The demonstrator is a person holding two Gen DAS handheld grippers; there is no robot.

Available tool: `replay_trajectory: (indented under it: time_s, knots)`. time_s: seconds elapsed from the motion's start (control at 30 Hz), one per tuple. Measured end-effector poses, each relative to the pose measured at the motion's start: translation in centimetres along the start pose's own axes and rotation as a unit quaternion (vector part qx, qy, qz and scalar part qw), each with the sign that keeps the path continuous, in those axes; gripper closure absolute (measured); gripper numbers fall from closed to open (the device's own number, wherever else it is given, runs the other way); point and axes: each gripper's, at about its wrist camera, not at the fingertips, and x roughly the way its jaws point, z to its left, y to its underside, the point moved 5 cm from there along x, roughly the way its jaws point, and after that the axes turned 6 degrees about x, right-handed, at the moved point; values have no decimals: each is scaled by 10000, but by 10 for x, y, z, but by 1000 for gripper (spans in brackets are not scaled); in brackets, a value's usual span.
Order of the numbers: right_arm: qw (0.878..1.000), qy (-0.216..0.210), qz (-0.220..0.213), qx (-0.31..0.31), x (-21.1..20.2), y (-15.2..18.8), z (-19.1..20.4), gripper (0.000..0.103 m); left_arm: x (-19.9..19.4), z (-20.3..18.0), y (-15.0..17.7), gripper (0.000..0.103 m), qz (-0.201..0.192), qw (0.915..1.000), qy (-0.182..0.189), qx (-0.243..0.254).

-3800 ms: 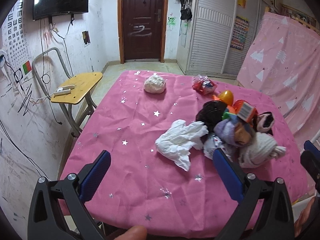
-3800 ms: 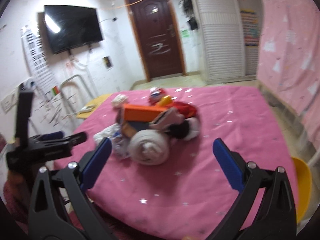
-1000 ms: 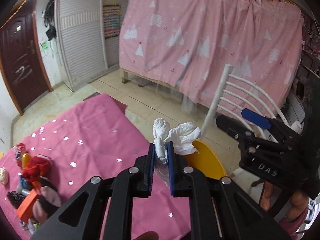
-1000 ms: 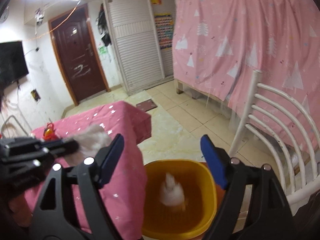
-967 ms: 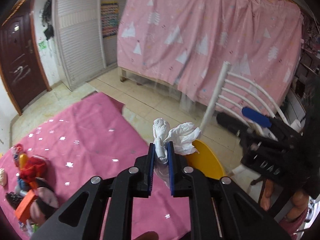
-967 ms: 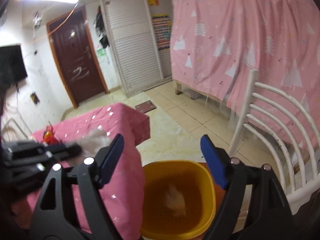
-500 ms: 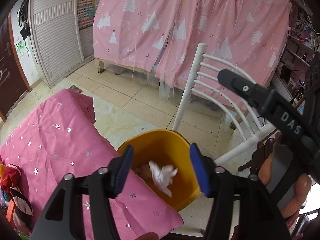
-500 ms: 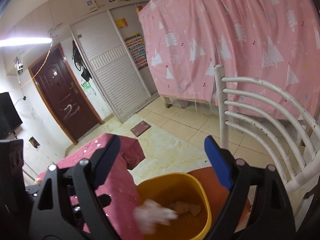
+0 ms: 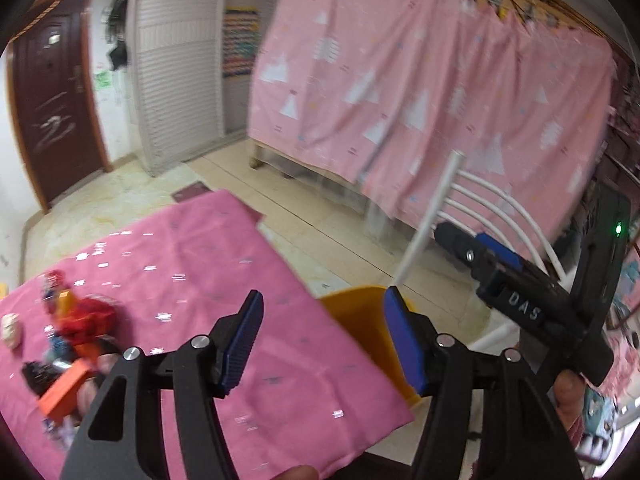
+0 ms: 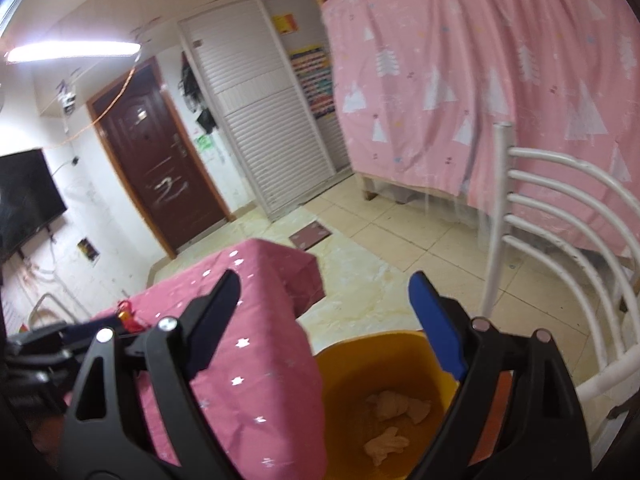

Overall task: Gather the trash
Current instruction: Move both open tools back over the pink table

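Two crumpled tissues (image 10: 398,404) lie at the bottom of the yellow bin (image 10: 360,364), which stands on the floor just beside the pink-covered worktop (image 9: 192,256), presumably so trash can be dropped straight off the edge. The left hand-held gripper (image 9: 324,344) has just been opening; its jaws stand apart with nothing between them, above the worktop's edge and the bin's rim. The right hand-held gripper (image 10: 324,320) is also spread and empty. Only the right wrist view looks into the bin. Only the left wrist view shows the heap of remaining clutter (image 9: 72,340) far along the worktop, well apart from the bin.
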Motion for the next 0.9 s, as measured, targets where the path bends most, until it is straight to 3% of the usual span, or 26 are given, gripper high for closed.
replay_trajectory:
  time_s: [0.37,0.53,0.8,0.9]
  knots:
    - [9944,-643,484,-681,20,30,88,14,-59,95,14,42,-343,9923,-998,-655]
    - [9886,-907,741,-944,31,46,126,14,-72,151,32,40,-277,9796,-1645,-1118]
    - [9707,-1488,1468,-1189,56,84,179,14,-74,226,67,40,16,9589,-2245,-1736]
    - [9665,-1513,1607,-1310,61,98,193,14,-71,246,78,40,127,9526,-2382,-1889]
